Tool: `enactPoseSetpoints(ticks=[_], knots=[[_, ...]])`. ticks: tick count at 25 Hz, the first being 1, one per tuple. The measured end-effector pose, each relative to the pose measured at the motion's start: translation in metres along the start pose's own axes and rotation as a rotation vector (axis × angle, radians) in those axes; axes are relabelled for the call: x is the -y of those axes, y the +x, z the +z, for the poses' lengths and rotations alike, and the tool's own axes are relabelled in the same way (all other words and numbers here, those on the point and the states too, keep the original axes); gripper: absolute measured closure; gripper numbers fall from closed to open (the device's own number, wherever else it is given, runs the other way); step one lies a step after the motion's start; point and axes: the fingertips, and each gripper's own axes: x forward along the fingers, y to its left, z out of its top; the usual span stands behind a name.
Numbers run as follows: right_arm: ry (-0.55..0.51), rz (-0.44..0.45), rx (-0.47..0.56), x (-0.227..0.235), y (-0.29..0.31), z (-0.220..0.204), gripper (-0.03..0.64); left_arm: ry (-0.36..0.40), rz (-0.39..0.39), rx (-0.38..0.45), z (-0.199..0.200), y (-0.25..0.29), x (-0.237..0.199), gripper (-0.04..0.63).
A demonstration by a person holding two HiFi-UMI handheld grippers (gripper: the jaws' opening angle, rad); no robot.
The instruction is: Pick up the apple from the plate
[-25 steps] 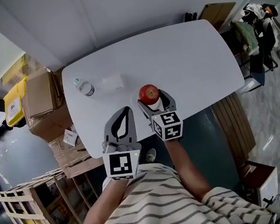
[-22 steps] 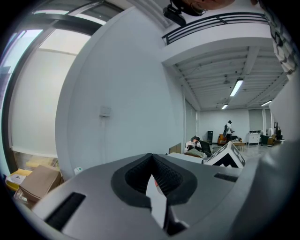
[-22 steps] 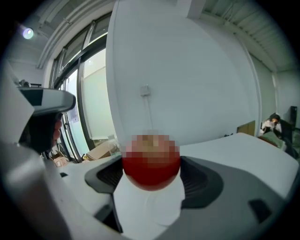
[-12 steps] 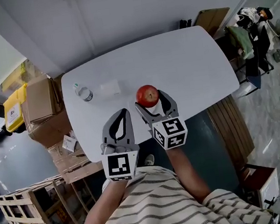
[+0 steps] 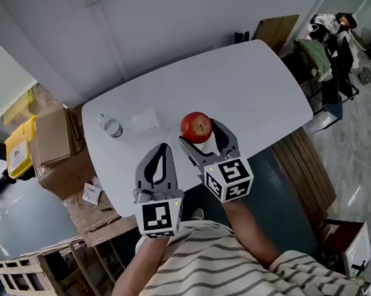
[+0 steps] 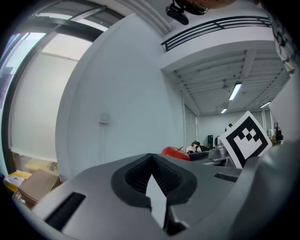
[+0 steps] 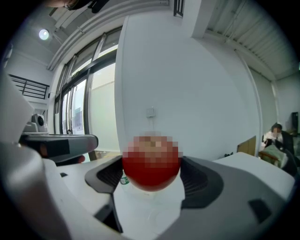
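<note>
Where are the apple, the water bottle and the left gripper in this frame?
apple [image 5: 196, 126]: head view, middle of its red skin.
water bottle [image 5: 110, 126]: head view, on its clear body.
left gripper [image 5: 165, 148]: head view, where the tips of its closed fingers meet.

Head view: high, steeply down on white table [image 5: 231, 83]. Gripper views: low, close, along own jaws toward wall. All three share apple [image 5: 196, 126].

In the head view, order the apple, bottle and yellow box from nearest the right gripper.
1. apple, gripped in the right gripper.
2. bottle, on the table, to the left.
3. yellow box, beyond the table's left end.
</note>
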Motion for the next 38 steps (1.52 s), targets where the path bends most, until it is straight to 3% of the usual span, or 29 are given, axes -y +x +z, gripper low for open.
enactPoseSetpoints(ticks=[19, 38], knots=[[-0.049, 0.023, 0.118, -0.024, -0.016, 0.052, 0.242, -0.008, 0.021, 0.032, 0.015, -0.006, -0.011, 0.592], [-0.061, 0.026, 0.136, -0.03, -0.021, 0.058, 0.244, -0.008, 0.035, 0.048, 0.017, -0.013, -0.016, 0.592]])
